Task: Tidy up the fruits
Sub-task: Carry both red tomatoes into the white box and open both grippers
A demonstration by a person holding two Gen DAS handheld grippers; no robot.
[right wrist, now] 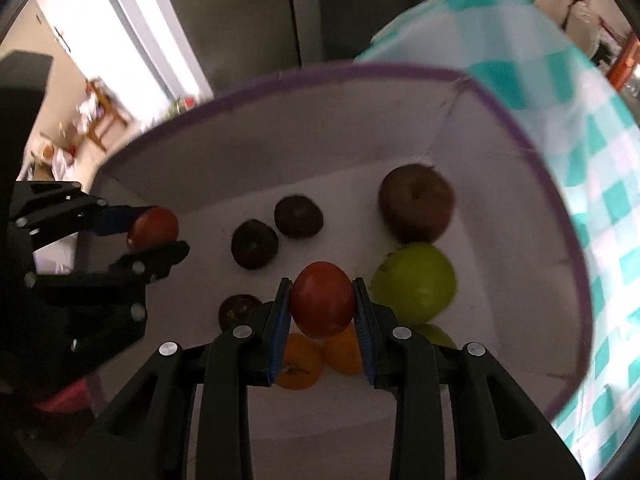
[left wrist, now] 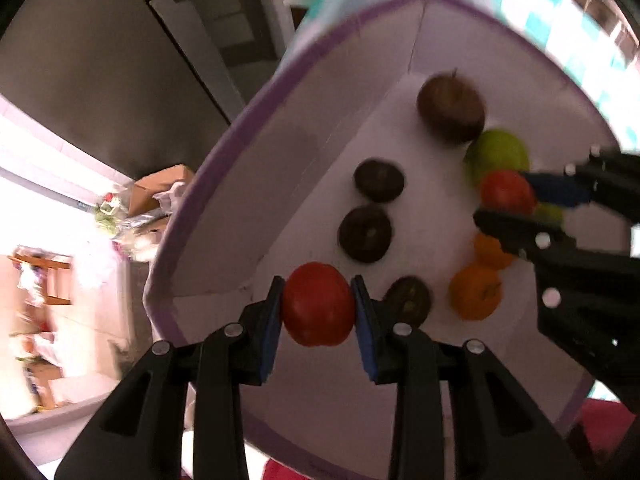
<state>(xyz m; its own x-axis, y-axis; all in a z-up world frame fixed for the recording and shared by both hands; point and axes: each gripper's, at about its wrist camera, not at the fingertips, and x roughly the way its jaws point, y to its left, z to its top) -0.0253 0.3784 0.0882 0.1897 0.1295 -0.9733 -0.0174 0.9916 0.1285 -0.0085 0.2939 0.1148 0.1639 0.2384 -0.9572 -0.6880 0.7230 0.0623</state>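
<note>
My left gripper (left wrist: 318, 306) is clamped on a red tomato (left wrist: 318, 304), blue pads pressed to both its sides, and my right gripper (right wrist: 322, 308) is closed the same way on a second red tomato (right wrist: 322, 306). Both tomatoes hang over the open white bin (right wrist: 280, 128) with the purple rim, the left one near the bin's left wall, the right one further toward its middle.

From the right wrist view my fingers and tomato cover part of what lies below: two oranges (right wrist: 300, 364) show only in pieces behind the pads, and a second green fruit (right wrist: 438, 334) is mostly cut off under the big green apple (right wrist: 414, 282). From the left wrist view the right gripper hides much of that same green pair and one orange. Both pictures are smeared, so I cannot make out what the dark fruits are.

On the bin's floor: a large brown round fruit (right wrist: 416, 202) toward the far right corner, the green apple just nearer than it, two dark round fruits (right wrist: 298, 216) side by side near the middle, and a third dark one (right wrist: 236, 310) closer to the left wall, partly behind my right finger.

Beside the bin's right wall lies a teal and white checked cloth (right wrist: 592, 208). Beyond the far rim the room is blurred; a grey cabinet front (right wrist: 240, 12) is all I can tell.
</note>
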